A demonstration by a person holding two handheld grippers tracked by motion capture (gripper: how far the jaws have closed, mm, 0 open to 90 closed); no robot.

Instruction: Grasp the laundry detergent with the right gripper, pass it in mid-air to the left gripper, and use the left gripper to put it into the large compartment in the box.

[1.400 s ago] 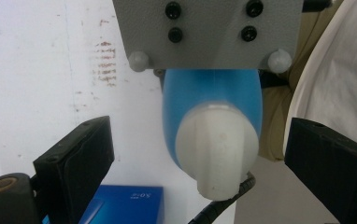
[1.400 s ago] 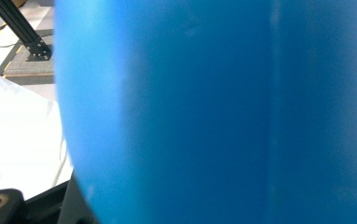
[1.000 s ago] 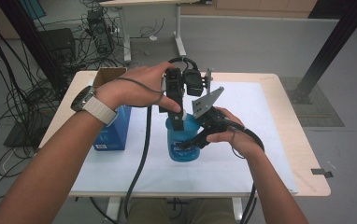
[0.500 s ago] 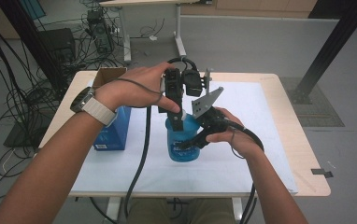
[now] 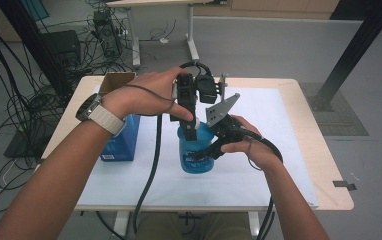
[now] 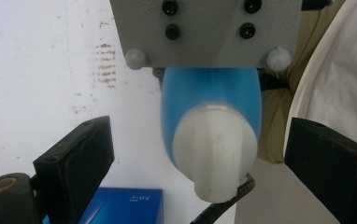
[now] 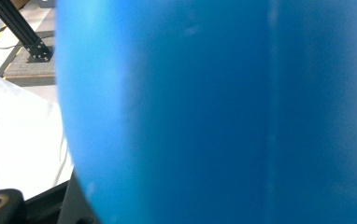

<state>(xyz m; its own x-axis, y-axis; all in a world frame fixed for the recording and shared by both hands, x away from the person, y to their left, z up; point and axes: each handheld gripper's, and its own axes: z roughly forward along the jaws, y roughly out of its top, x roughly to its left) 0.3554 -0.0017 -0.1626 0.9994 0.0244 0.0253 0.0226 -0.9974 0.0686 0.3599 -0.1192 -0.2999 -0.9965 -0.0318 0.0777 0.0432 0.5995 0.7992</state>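
I have the blue bottle [image 5: 198, 150] standing upright on the bench [image 5: 284, 150], clamped round its belly by my right tongs [image 5: 202, 153], which come in level from the side; in the right gripper view the blue wall [image 7: 214, 112] sits hard against the lens, so that grip is snug. My left tongs [image 5: 191, 131] hang straight above it, pointing down, with the white cap [image 6: 214, 151] sitting between the two jaws, and both jaws stand well apart from it, touching nothing. I judge the bottle to be stiff, smooth plastic, probably light unless it is full, which I cannot tell; its rounded body could slip or twist in a side grip, so the wide middle where the right tongs sit is the sensible hold. The cap looks hard and faintly faceted, narrower than the body, so the left tongs should close squarely across its flat sides, low on it, to turn it without skating off. A blue box [image 5: 121, 141] stands well off to the left tongs' outer side, out of the way.
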